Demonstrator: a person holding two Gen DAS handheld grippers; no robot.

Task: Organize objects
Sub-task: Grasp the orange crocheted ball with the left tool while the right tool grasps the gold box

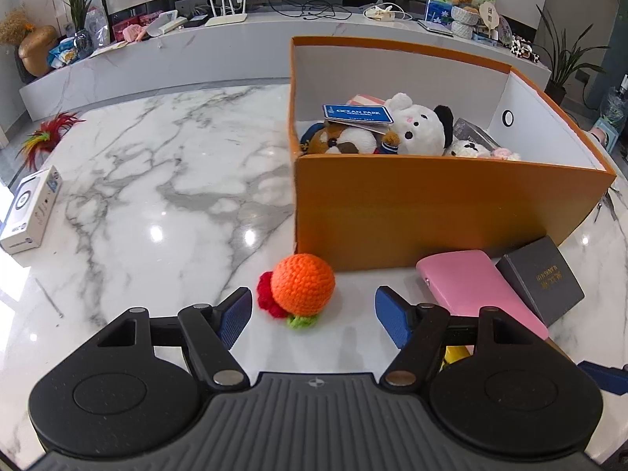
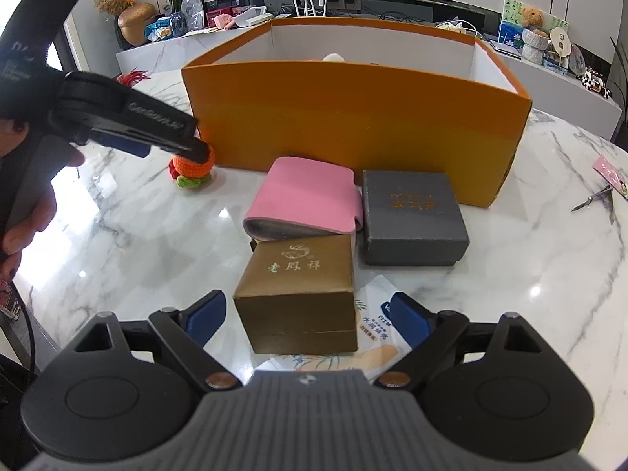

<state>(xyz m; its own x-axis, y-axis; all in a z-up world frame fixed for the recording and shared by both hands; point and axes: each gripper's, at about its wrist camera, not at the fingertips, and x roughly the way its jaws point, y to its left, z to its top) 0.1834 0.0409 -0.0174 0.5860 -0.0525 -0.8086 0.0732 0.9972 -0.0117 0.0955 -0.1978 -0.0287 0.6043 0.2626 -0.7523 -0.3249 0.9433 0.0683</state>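
An orange crocheted ball (image 1: 302, 288) with red and green trim lies on the marble table in front of the orange box (image 1: 431, 212). My left gripper (image 1: 314, 316) is open, its blue pads standing either side of the ball's near edge without touching it. The right wrist view shows that left gripper (image 2: 188, 145) low over the ball (image 2: 194, 167). My right gripper (image 2: 308, 318) is open around a brown gift box (image 2: 298, 298), with gaps at both pads. Behind the gift box lie a pink case (image 2: 302, 200) and a grey box (image 2: 412, 216).
The orange box holds several plush toys (image 1: 416, 125) and a blue card. A white carton (image 1: 29, 212) and a feather toy (image 1: 47, 137) lie at the far left. A printed packet (image 2: 376, 314) sits under the brown box. Small metal scissors (image 2: 592, 198) lie at the right. A person's hand (image 2: 31, 212) holds the left gripper.
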